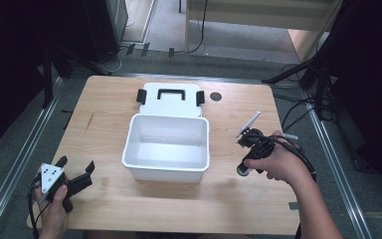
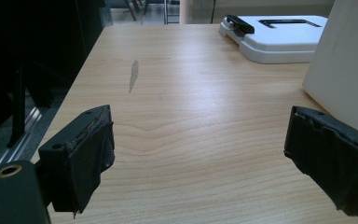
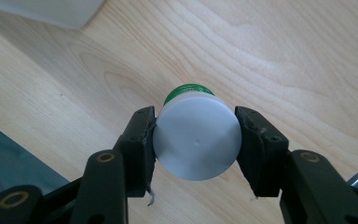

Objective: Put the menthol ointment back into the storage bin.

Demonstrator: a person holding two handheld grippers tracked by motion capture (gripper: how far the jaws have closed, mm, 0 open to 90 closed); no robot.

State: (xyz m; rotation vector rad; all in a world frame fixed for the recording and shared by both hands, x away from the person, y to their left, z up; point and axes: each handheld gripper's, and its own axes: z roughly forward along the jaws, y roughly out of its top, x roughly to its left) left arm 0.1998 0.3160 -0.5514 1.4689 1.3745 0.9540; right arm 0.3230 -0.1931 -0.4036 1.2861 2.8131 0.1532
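Two grippers: one per hand, both low over a pale wooden table (image 1: pixel 179 204), well apart from each other.
Right gripper (image 1: pixel 244 168): clamped around a small bottle, jaws pressed against either side of its white cap (image 3: pixel 196 138), pointing down at the tabletop.
Bottle (image 1: pixel 242 170): upright-ish in the jaws, right of the bin; a green ring (image 3: pixel 188 89) peeks out just under the cap. Can't tell if its base touches the wood.
Left gripper (image 1: pixel 74 169): jaws spread wide, nothing between them, just bare wood grain in its own view; sits near the table's front left corner.
Bin (image 1: pixel 166 172): white plastic tub in the middle of the table, open on top, looks empty inside.
Lid (image 1: pixel 171 105): white, lying flat right behind the bin, touching or nearly so; black handle (image 1: pixel 171 93) on top and a black latch (image 2: pixel 240 23) at each side.
Table extras: a grey streak (image 2: pixel 133 74) on the wood left of the bin, and a dark round hole (image 1: pixel 216 96) near the lid's right end.
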